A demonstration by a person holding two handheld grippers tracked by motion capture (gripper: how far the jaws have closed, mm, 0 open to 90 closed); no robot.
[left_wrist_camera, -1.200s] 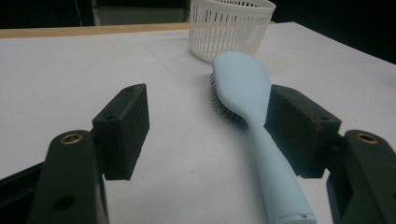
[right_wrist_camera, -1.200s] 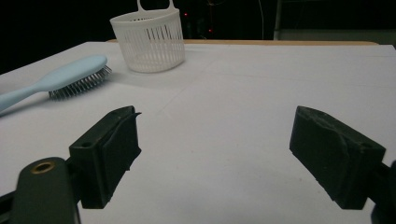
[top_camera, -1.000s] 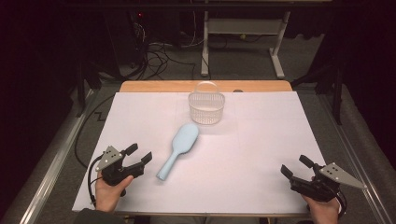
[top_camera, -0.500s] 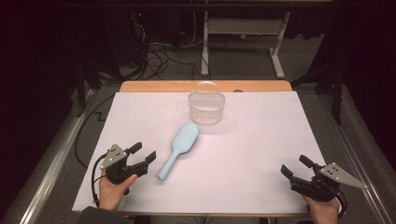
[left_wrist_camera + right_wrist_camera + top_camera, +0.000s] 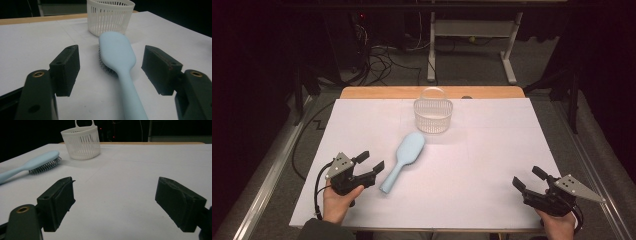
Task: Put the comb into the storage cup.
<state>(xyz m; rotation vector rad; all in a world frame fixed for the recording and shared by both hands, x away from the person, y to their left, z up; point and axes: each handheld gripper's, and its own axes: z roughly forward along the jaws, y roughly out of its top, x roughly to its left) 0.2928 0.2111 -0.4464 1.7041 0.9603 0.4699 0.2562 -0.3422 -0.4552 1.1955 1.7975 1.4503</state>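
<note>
Blue hairbrush (image 5: 117,53) handle betw. wide-open left tongs (image 5: 110,67), prob. untouched; right tongs (image 5: 530,179) open, far.

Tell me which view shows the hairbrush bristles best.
The right gripper view: the hairbrush lies side-on, bristles plain beneath its head. The left gripper view shows a few beside the head; the high view shows just its smooth back.

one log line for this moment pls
left gripper: open, lined up on hairbrush handle, no contact | right gripper: open, idle | basket: upright beyond brush
</note>
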